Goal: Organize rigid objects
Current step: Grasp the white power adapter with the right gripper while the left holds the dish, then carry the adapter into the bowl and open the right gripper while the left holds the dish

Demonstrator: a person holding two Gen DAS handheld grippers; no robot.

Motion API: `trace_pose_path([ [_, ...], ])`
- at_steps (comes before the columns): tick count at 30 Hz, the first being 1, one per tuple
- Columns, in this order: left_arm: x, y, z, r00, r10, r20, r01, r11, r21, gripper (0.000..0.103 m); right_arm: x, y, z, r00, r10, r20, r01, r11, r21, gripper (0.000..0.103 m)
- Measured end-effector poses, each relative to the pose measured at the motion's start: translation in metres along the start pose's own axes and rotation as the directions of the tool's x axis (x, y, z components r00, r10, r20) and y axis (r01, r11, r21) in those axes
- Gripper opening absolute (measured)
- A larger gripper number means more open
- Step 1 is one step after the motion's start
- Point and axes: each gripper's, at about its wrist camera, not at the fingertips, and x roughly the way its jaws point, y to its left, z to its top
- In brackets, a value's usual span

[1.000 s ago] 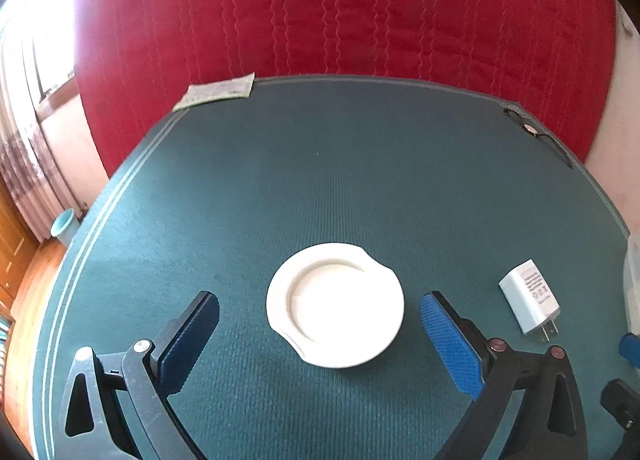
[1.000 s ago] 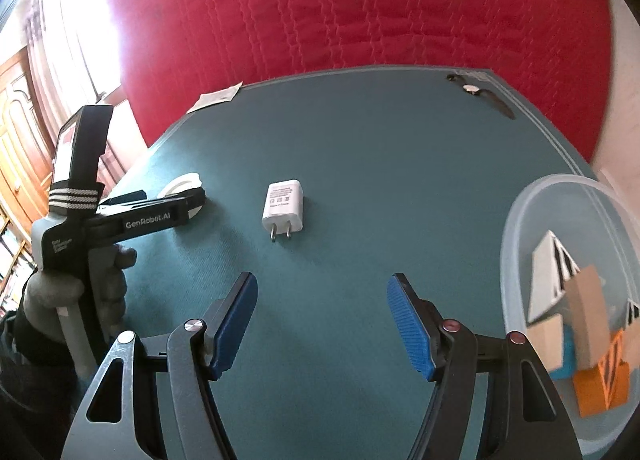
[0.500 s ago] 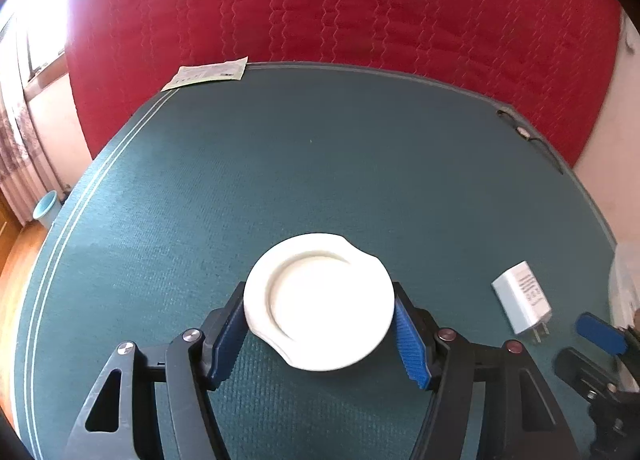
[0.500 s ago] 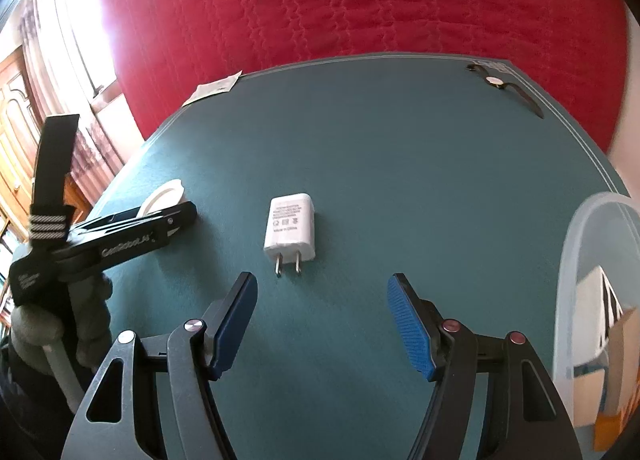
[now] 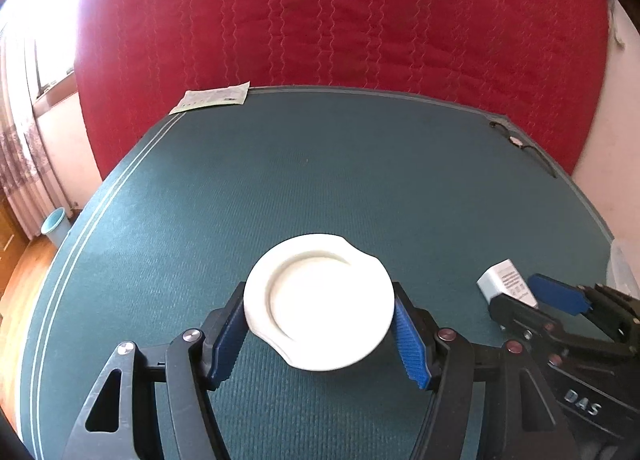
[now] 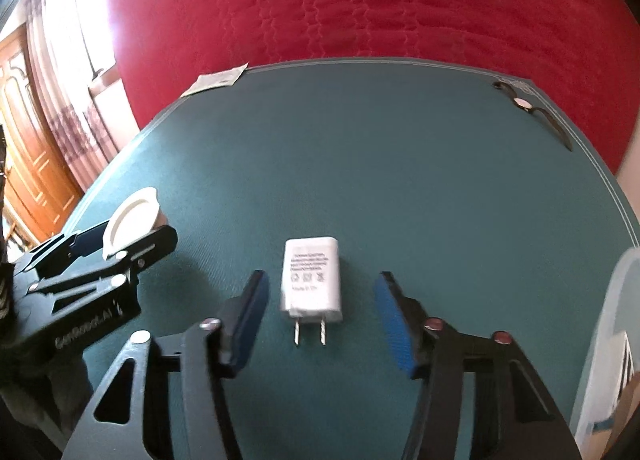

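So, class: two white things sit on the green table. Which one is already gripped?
The round white lid, squeezed in the left tongs. The white charger lies untouched between the closing right tongs.

**Layout of the tabletop relative to the two grippers**

The plate [image 5: 318,302] sits between the left gripper's [image 5: 320,334] fingers, on the table [image 5: 320,180]. The charger [image 6: 311,280] lies between the right gripper's [image 6: 320,314] closing fingers, prongs toward the camera. Far ahead: a paper slip [image 5: 212,96] left, a watch [image 6: 528,108] right. A tub [image 6: 600,340] stands right.
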Motion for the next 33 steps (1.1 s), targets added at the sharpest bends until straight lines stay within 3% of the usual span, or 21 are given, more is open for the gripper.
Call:
trace_pose_path([
  [8, 0.000, 0.003, 0.000, 1.000, 0.005, 0.000, -0.005, 1.000, -0.018, 0.069, 0.009, 0.011, 0.002, 0.999, -0.050, 0.003, 0.050, 0.996, -0.067, 0.031],
  [18, 0.002, 0.004, -0.001, 1.000, 0.003, 0.003, -0.002, 1.000, -0.026, 0.069, 0.004, 0.010, -0.003, 0.999, -0.046, 0.015, 0.047, 0.998, -0.045, 0.031],
  [33, -0.006, 0.005, -0.002, 0.999, 0.031, 0.035, -0.030, 0.999, -0.035, 0.069, -0.047, -0.010, -0.026, 0.997, -0.022, 0.076, 0.020, 0.999, 0.033, 0.031],
])
